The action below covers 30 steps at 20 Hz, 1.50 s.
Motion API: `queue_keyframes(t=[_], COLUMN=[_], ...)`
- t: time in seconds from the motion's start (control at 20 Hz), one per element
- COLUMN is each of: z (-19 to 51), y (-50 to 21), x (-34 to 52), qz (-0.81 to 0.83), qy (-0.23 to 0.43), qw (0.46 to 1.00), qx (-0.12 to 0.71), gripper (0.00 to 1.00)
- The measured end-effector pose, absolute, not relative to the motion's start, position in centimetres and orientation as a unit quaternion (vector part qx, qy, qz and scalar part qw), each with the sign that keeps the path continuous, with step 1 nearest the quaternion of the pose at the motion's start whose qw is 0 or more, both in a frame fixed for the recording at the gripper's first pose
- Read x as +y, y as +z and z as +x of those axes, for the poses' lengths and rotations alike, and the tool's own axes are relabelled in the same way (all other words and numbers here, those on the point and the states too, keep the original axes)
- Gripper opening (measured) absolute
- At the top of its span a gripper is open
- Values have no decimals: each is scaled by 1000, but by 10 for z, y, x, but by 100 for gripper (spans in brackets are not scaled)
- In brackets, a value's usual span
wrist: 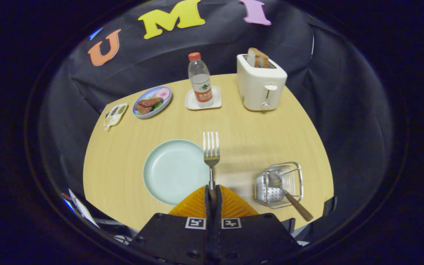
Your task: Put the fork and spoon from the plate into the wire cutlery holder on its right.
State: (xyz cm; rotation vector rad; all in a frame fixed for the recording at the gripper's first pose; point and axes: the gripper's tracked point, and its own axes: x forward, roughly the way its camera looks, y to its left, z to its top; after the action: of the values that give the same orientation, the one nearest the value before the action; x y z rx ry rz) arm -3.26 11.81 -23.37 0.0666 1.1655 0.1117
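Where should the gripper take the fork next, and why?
Probably sideways to above the wire cutlery holder. The gripper is shut on the fork, which sticks out ahead of the fingers, up off the now bare plate. The spoon already lies in the holder, so the fork is the last piece to go in.

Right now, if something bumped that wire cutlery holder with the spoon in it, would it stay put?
Probably not firmly. The wire cutlery holder looks thin and light, so it may slide on the smooth table. The spoon leans out over its rim, which could help tip it. The gripper is shut on the fork.
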Motion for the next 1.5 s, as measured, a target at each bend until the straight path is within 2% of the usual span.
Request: queue_keyframes(t=[0.3,0.55,0.8,1.25,1.45,1.5], z=[-48,-69,-82,-79,-78,-75], y=[-211,-222,-237,-254,-260,-265], x=[44,13,14,13,15,15], qz=[56,29,36,48,67,68], qy=[32,34,45,22,10,9], qw=[803,768,735,705,696,697], qx=[593,638,676,707,715,713], gripper=[0,0,1,1,11,10])
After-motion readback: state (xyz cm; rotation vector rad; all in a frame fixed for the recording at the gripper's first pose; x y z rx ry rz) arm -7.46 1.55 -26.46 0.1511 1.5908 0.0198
